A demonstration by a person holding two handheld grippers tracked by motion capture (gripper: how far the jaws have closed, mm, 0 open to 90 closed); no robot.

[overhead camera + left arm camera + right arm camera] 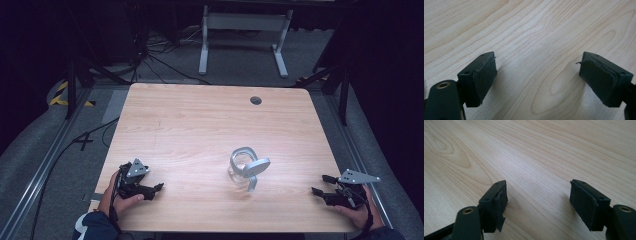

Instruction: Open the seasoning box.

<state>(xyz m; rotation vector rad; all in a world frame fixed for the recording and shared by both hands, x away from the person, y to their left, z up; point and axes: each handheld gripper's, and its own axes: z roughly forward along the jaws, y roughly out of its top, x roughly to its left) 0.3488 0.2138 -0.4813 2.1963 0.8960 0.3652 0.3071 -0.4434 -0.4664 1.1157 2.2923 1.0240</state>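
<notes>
A clear glass jar (241, 165) with a grey lid (256, 166) tilted over its mouth stands on the wooden table (200, 125), right of centre and toward the front. My left gripper (154, 181) rests at the front left corner, held by a hand, well left of the jar. In the left gripper view its jaws (537, 62) stand wide apart over bare wood. My right gripper (320, 184) sits at the front right edge, to the right of the jar, and points left. Its jaws (538, 188) are spread in the right gripper view, with nothing between them.
A round dark cable hole (256, 100) lies near the table's far edge. Beyond the table stands a white desk frame (244, 30) on grey carpet. Cables (90, 137) run across the floor at the left. Dark stands flank both sides.
</notes>
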